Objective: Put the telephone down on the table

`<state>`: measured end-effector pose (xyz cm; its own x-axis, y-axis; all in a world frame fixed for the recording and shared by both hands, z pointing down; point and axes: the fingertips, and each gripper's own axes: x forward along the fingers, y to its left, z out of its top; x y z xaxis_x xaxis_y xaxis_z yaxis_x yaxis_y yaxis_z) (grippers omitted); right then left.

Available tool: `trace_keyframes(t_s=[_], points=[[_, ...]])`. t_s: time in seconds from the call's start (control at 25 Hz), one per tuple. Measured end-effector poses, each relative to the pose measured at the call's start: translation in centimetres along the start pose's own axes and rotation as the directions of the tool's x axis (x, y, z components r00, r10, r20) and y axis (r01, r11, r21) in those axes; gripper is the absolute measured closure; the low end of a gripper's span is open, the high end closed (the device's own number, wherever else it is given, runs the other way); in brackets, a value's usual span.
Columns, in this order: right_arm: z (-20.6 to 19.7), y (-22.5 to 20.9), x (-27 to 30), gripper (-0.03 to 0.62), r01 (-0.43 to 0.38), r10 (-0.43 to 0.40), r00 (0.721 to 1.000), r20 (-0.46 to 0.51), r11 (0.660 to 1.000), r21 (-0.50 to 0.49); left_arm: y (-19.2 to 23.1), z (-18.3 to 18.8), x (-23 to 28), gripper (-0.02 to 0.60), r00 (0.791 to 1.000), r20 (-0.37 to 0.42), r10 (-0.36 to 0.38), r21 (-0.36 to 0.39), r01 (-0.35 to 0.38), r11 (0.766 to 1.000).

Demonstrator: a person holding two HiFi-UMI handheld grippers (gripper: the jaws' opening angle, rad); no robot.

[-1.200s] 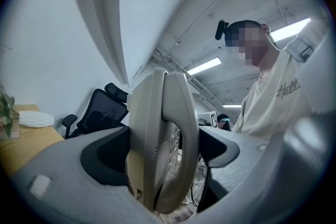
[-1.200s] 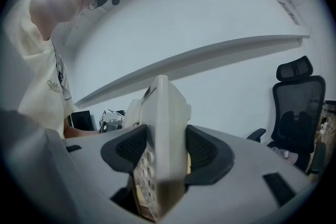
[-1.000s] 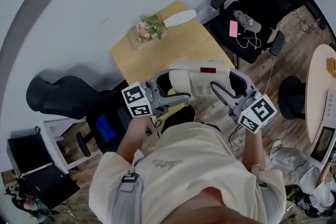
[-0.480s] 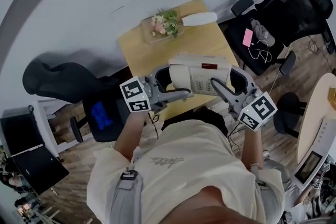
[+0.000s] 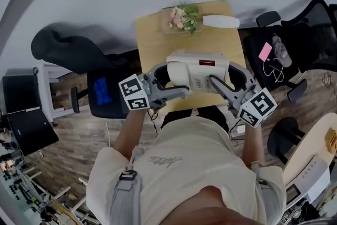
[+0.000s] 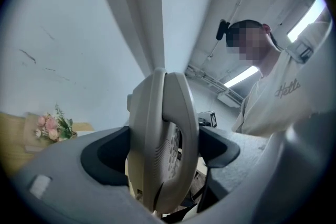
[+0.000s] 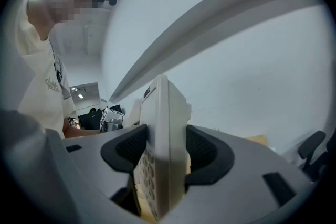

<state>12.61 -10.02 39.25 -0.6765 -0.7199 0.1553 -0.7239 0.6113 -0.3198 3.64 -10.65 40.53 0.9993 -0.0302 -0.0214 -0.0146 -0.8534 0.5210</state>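
A cream desk telephone (image 5: 199,71) with its handset on the left end hangs in the air over the near edge of the wooden table (image 5: 158,42). My left gripper (image 5: 169,77) is shut on the handset end; in the left gripper view the handset (image 6: 173,128) stands upright, squeezed between both dark pads (image 6: 107,152). My right gripper (image 5: 227,80) is shut on the keypad end; in the right gripper view the telephone (image 7: 169,113) is edge-on between the pads (image 7: 210,152). A dark cord hangs below the phone.
At the table's far edge lie a bunch of flowers (image 5: 184,16) on a tray and a white vase (image 5: 221,21) on its side. Black office chair (image 5: 295,50) with a pink phone (image 5: 265,51) at right. Dark seat with a blue item (image 5: 102,90) at left.
The person has turned, so the table has swung from the left toward the middle of the head view. Both grippers have carried the telephone along, still shut on it.
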Motion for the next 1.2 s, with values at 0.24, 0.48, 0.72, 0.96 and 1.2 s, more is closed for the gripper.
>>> trace_keyframes(t_s=[0.24,0.48,0.72,0.96,1.2], points=[[0.9,-1.3,1.4,0.368,-0.135,0.134,0.991,-0.012,0.991,-0.013,0.6,0.6,0.1,0.187,0.990,0.063,0.125,-0.006,-0.125,0.992],[-0.3,-2.3,3.3,0.368,-0.216,0.217,0.975,-0.047,0.976,0.028,2.0,0.0,-0.7,0.187,0.975,0.067,0.212,-0.030,-0.210,0.977],[-2.5,-3.3,5.6,0.367,-0.225,0.231,0.969,-0.090,0.972,0.070,4.5,-1.5,-1.9,0.187,0.970,0.071,0.232,-0.096,-0.225,0.970],[-5.5,-4.4,8.0,0.368,-0.209,0.228,0.960,-0.164,0.970,0.126,7.4,-3.8,-3.1,0.189,0.970,0.058,0.234,-0.161,-0.222,0.962],[-9.7,-5.6,10.6,0.368,-0.179,0.227,0.945,-0.236,0.962,0.207,10.8,-6.7,-4.8,0.189,0.973,0.035,0.227,-0.247,-0.212,0.946]])
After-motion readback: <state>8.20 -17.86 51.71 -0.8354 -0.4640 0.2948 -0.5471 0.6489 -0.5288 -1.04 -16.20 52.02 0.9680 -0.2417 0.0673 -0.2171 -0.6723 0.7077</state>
